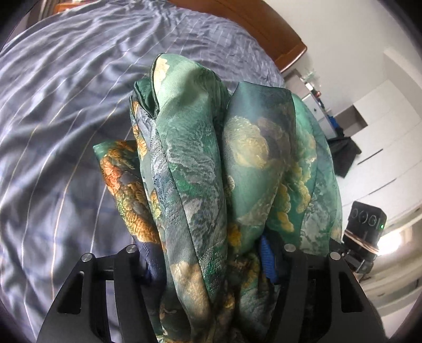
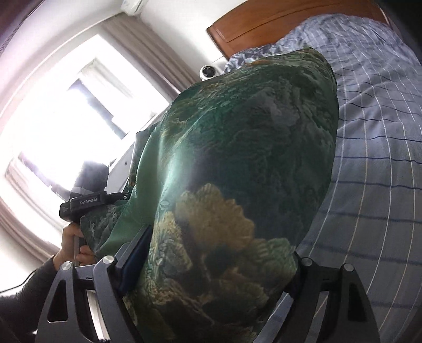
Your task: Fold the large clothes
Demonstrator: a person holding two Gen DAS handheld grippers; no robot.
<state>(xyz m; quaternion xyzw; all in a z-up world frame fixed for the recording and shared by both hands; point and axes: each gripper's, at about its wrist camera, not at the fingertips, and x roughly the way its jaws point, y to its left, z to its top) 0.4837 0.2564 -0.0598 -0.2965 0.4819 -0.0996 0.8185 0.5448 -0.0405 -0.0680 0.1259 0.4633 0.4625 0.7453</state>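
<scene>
My left gripper (image 1: 211,279) has its jaws pinched on a thick bunch of the green patterned garment (image 1: 211,163), satiny cloth with gold and orange blooms, and the folds fill the whole gap between the two black fingers (image 1: 132,285). A bit of blue pad (image 1: 267,260) peeks out against the right-hand finger, pressed into the cloth. The bundle rises straight away from me in several rolled pleats, held above the bed (image 1: 66,118), whose blue-grey striped sheet spreads wrinkled below and to the left. Past it, the wooden headboard (image 1: 263,23) curves along the top, with white cabinets (image 1: 382,137) off to the right.

Over on my right gripper (image 2: 211,290), same story: the jaws are set fairly wide apart but stuffed with the garment (image 2: 237,158), a broad smooth sheet of it draped over and between the fingers (image 2: 110,285), dark blue pad against the cloth on the left side. The fabric swells up and blocks most of the view. Beyond it to the right, the checked sheet (image 2: 374,158); to the left, the bright window (image 2: 60,118) with curtains. Down at the left edge I see my left hand (image 2: 72,245) gripping the other gripper's handle, cloth hanging down beside it.
</scene>
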